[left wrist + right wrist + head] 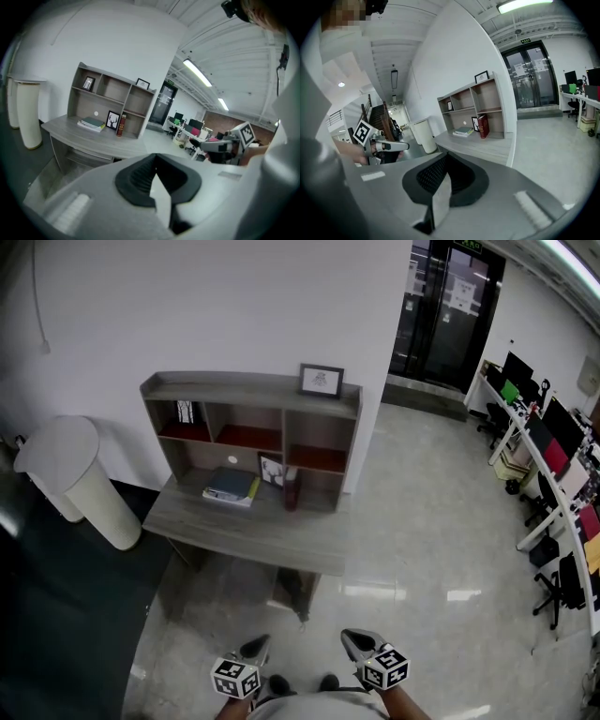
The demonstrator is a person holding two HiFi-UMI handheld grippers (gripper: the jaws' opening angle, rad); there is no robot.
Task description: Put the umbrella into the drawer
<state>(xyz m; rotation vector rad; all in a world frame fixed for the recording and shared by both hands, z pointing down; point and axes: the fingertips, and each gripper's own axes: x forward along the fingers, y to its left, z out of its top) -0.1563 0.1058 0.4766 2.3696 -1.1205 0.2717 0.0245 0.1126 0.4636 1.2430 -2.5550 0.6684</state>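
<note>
No umbrella shows in any view. A grey desk point(253, 535) with a shelf hutch point(251, 390) stands against the white wall ahead of me; a low ledge point(82, 157) runs under its top, and I cannot tell whether that is the drawer. My left gripper point(255, 647) and right gripper point(361, 643) are held side by side at the bottom of the head view, well short of the desk. Both point toward it. The left gripper's point(154, 180) jaws are shut with nothing in them. The right gripper's point(440, 180) jaws also look shut and hold nothing.
On the desk lie stacked books point(231, 486), a small picture and a red book point(292, 489); a framed picture point(321, 380) tops the hutch. A tall white bin point(80, 479) stands left of the desk. Office desks and chairs point(553, 484) line the right side, with glass doors point(445, 306) behind.
</note>
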